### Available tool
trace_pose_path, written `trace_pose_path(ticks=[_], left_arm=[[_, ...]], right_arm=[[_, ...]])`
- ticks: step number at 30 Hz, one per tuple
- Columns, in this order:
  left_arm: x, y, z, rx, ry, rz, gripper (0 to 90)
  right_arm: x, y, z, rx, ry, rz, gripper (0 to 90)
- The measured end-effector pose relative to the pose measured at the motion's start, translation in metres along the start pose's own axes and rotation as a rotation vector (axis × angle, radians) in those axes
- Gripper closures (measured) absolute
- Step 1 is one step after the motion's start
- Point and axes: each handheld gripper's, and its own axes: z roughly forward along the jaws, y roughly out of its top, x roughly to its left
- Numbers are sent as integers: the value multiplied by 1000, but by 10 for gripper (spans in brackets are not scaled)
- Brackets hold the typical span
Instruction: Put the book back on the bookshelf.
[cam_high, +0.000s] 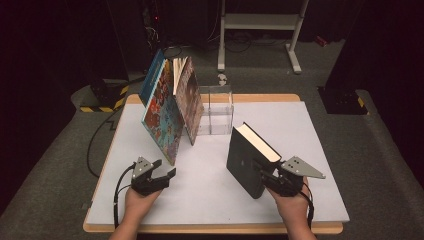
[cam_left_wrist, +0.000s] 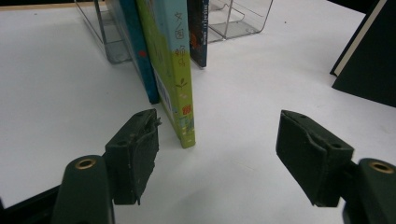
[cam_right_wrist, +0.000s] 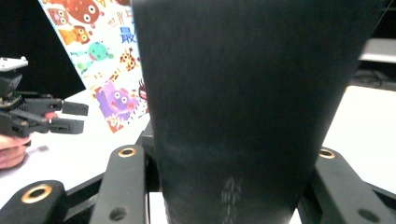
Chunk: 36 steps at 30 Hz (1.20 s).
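A thick black book (cam_high: 245, 155) stands upright on the white table (cam_high: 210, 195), page edges facing up and right. My right gripper (cam_high: 264, 175) is shut on its spine (cam_right_wrist: 243, 93), one jaw on each side. Several picture books lean together at the back left, the front one a colourful cover (cam_high: 162, 117) and beside it a brown-covered one (cam_high: 190, 100). My left gripper (cam_high: 165, 169) is open near the table, just in front of them. In the left gripper view the green-and-blue spine (cam_left_wrist: 175, 70) stands ahead of that gripper (cam_left_wrist: 218, 140), untouched.
A clear acrylic book stand (cam_high: 217, 112) sits behind the leaning books, its right compartments holding nothing. The black book (cam_left_wrist: 369, 65) stands off to the right of the left gripper. A white metal frame (cam_high: 260, 22) stands on the floor beyond the table.
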Motion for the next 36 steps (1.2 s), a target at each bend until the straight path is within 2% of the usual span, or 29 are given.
trace_pose_path(ticks=[1, 2, 4, 7, 8, 9, 12, 15, 16, 17, 18, 19, 20, 23, 24, 25, 27, 31, 32, 36], left_arm=[[0, 0, 0, 0, 0, 0, 301], [1, 0, -1, -1, 2, 0, 301], [1, 0, -1, -6, -1, -9, 301], [2, 1, -2, -8, 4, -12, 302], [2, 0, -2, -9, 3, -13, 302], [3, 0, -2, -9, 3, -12, 302], [6, 0, -2, -9, 7, -20, 303], [7, 0, -2, -6, -2, -29, 303], [8, -1, -3, -8, -13, -38, 302], [8, -1, -3, -8, -13, -38, 303], [9, -1, -3, -7, -14, -35, 302], [9, -1, -3, -8, -17, -34, 302], [10, -2, -4, -10, -26, -46, 302], [11, -4, -4, -11, -24, -39, 302], [12, -4, -4, -11, -20, -36, 296], [12, -4, -4, -11, -20, -36, 294], [12, -4, -4, -14, -28, -45, 294], [12, -4, -4, -15, -33, -37, 289], [11, -4, -4, -16, -36, -37, 287], [13, -4, -5, -24, -43, -41, 287]], right_arm=[[0, 0, 0, 0, 0, 0, 513], [1, 4, 0, 29, 1, -1, 503], [2, 10, 1, 48, 1, -5, 493], [4, 16, 2, 76, -12, -16, 512], [5, 19, 3, 92, -19, -31, 525], [8, 22, 4, 104, -21, -67, 535], [18, 28, 8, 94, -37, -100, 538], [21, 36, 15, 93, -39, -92, 538], [22, 43, 24, 91, -46, -73, 538], [22, 43, 24, 91, -46, -73, 538], [24, 51, 36, 82, -68, -77, 538], [24, 51, 36, 82, -68, -77, 538], [25, 58, 49, 73, -92, -66, 538], [24, 67, 70, 64, -128, -49, 538], [23, 69, 77, 59, -137, -46, 538], [23, 69, 77, 59, -137, -46, 538], [21, 75, 92, 53, -163, -39, 538], [17, 83, 116, 45, -204, -42, 538], [15, 87, 127, 40, -217, -38, 538], [11, 92, 143, 32, -238, -29, 537]])
